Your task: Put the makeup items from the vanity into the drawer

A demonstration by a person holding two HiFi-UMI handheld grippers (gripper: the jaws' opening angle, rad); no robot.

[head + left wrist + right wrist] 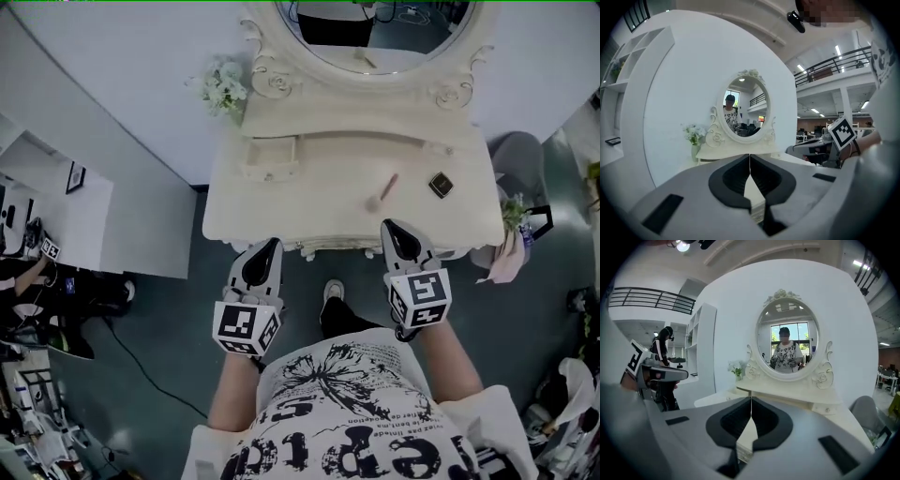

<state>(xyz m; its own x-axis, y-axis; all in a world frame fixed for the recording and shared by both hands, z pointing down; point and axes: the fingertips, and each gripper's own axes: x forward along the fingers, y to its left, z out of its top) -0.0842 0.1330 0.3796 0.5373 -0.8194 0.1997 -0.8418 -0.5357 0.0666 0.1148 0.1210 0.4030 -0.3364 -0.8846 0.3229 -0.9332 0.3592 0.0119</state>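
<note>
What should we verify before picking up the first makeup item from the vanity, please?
1. Left gripper empty: ok.
2. Right gripper opened for a grasp: not ok, it is shut.
3. Pink brush lying free on the vanity top: ok.
4. Dark compact apart from the brush: ok.
5. Small drawer pulled open: ok, it seems.
6. Room inside the drawer: cannot tell.
</note>
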